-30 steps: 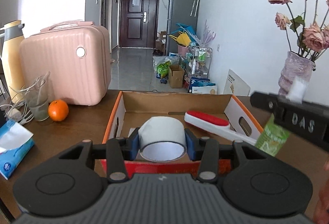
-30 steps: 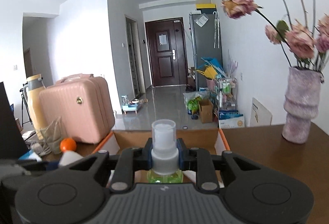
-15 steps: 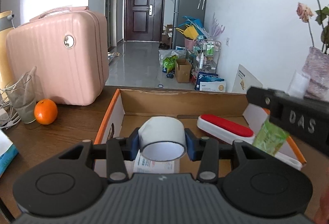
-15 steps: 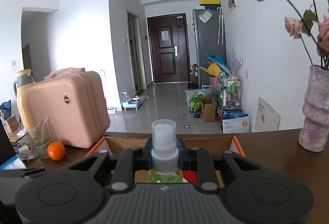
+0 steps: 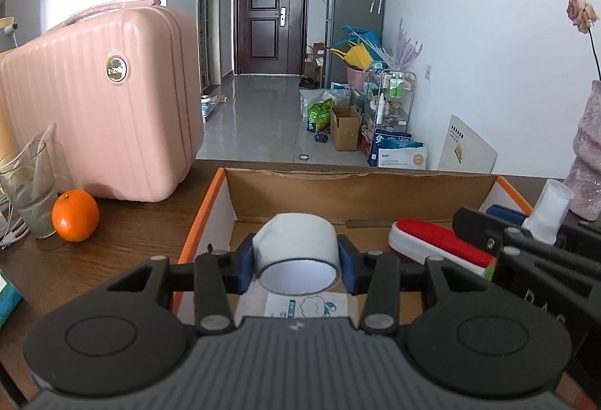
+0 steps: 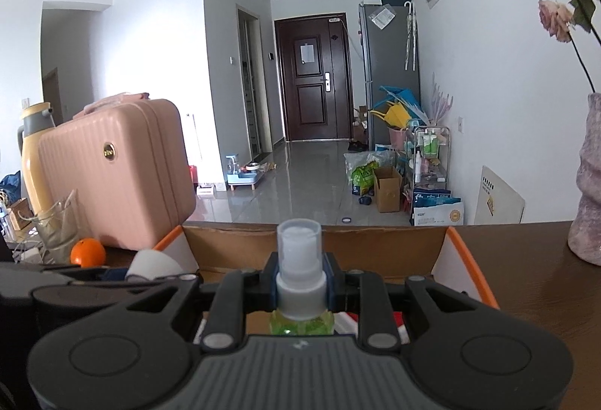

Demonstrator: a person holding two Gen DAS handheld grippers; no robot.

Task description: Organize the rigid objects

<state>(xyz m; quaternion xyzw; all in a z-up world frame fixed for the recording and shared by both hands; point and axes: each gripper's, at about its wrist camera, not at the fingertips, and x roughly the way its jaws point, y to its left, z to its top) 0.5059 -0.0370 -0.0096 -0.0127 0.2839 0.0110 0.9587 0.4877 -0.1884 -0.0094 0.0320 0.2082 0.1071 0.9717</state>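
My left gripper (image 5: pixel 297 259) is shut on a white tape roll (image 5: pixel 296 246) and holds it over the open cardboard box (image 5: pixel 360 192) with orange-edged flaps. My right gripper (image 6: pixel 300 282) is shut on a green spray bottle (image 6: pixel 300 271) with a clear cap, above the same box (image 6: pixel 255 244). In the left wrist view the right gripper (image 5: pixel 526 259) and the bottle's cap (image 5: pixel 548 211) show at the right. In the right wrist view the tape roll (image 6: pixel 152 265) shows at the left. A red and white object (image 5: pixel 439 242) and a printed packet (image 5: pixel 300 306) lie inside the box.
A pink suitcase (image 5: pixel 101 102), an orange (image 5: pixel 75 210) and a glass (image 5: pixel 28 199) stand on the brown table (image 5: pixel 142 229) left of the box. A purple vase (image 6: pixel 588 192) with dried roses stands right of it. A yellow thermos (image 6: pixel 32 154) stands behind the suitcase.
Both grippers have moved forward over the box with their objects still held. The right gripper has come lower and closer beside the left one.
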